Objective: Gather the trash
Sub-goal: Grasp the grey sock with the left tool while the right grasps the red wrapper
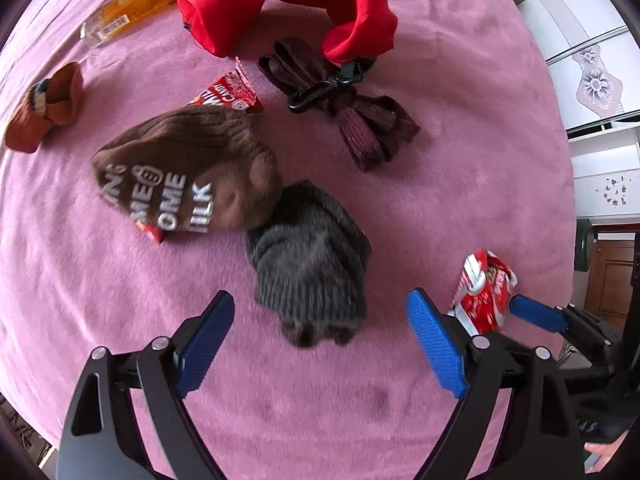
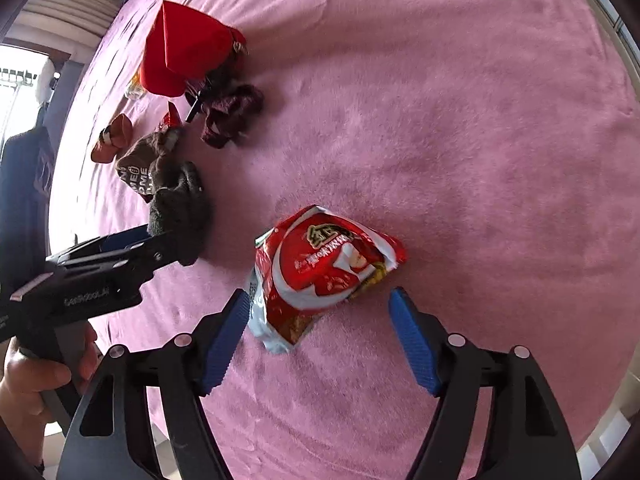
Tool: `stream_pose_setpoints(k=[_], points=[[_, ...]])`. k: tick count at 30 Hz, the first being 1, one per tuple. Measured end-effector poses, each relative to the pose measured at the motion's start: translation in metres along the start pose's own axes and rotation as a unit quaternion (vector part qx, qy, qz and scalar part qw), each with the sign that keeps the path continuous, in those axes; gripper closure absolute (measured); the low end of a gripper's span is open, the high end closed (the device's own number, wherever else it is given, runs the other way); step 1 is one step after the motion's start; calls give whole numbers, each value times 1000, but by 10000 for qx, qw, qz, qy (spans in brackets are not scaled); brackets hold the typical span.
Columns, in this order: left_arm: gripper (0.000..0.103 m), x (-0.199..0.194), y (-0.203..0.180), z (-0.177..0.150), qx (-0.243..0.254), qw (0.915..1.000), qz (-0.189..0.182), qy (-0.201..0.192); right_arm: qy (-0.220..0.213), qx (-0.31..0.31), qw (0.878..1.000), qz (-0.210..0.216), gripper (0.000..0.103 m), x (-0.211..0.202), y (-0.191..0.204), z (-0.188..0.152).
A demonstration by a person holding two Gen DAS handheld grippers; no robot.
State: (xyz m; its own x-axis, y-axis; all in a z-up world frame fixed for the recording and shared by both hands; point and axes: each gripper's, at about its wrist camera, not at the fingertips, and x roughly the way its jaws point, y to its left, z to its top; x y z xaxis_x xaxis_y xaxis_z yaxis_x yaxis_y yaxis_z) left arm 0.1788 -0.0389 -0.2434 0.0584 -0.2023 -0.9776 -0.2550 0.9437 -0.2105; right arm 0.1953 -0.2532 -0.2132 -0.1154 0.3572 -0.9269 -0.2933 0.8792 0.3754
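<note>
Red and white, the snack bag (image 2: 320, 272) lies crumpled on the pink blanket (image 2: 460, 140), near its front edge. The right claw (image 2: 320, 340) hangs over the bag with its blue pads spread wide. One pad is just beside the bag's pale end, and it is hard to tell if they touch. The other pad is clear of it. The left claw (image 1: 320, 344) is wide too, with nothing in it, above a gray knit hat (image 1: 308, 264). A brown sock with white letters (image 1: 184, 176) lies partly on a red candy wrapper (image 1: 228, 94) past the hat. Farther back are a dark red strap (image 1: 352, 120) and a red bag (image 1: 288, 0). A hand (image 2: 32, 372) holds the left claw's handle.
</note>
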Motion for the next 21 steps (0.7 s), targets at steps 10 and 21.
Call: stream_pose_setpoints(k=[10, 21], points=[[52, 12, 10, 11, -143, 9998, 51, 126, 123, -330, 9992, -196, 64, 15, 8, 8], [58, -16, -8, -29, 192, 9995, -192, 148, -217, -605, 9977, -228, 72, -21, 4, -7]])
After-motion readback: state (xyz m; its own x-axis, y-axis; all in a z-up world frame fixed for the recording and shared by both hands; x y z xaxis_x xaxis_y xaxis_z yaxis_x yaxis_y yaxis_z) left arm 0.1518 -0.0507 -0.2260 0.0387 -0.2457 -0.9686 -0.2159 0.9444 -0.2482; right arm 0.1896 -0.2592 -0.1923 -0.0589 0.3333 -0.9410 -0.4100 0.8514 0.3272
